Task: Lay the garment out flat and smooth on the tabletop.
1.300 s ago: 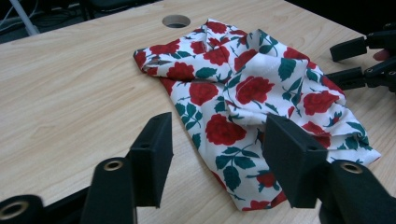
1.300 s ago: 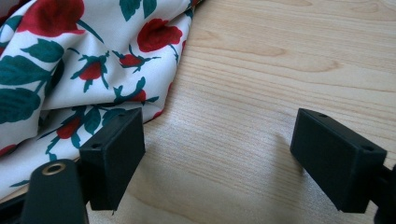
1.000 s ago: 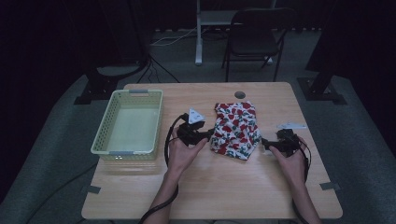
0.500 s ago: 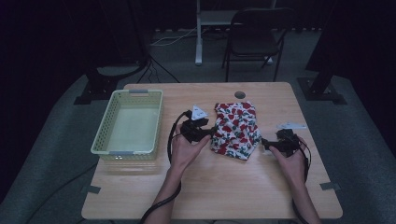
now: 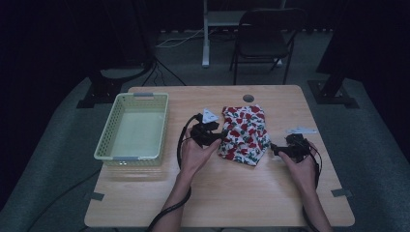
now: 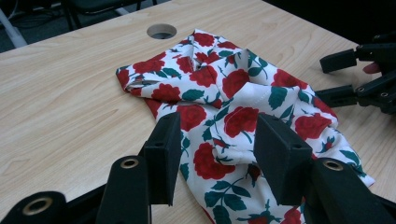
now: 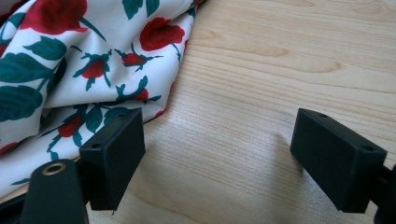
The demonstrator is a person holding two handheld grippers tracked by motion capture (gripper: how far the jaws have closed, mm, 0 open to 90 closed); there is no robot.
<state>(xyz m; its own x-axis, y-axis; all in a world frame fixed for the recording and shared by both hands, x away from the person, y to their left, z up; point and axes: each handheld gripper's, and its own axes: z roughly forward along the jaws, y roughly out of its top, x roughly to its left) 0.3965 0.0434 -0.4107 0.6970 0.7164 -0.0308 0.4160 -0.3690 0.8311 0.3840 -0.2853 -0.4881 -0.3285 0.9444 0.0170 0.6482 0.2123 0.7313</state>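
A crumpled white cloth with red roses and green leaves (image 5: 244,134) lies on the wooden table (image 5: 217,193), right of centre. My left gripper (image 5: 218,137) is at the cloth's left edge, open, its jaws straddling a fold of the cloth (image 6: 219,140) without closing on it. My right gripper (image 5: 273,150) sits open at the cloth's lower right corner, low over the wood. In the right gripper view its left jaw is next to the cloth's hem (image 7: 70,70), and bare table (image 7: 261,93) lies between the jaws. The right gripper (image 6: 345,77) also shows open in the left gripper view.
A pale green mesh basket (image 5: 133,126) stands on the table's left side. A round cable hole (image 5: 248,98) is near the far edge. A small flat white piece (image 5: 300,130) lies at the right edge. A folding chair (image 5: 263,43) stands beyond the table.
The left gripper has edged right and slightly forward onto the cloth's left edge. The right gripper has stayed almost still.
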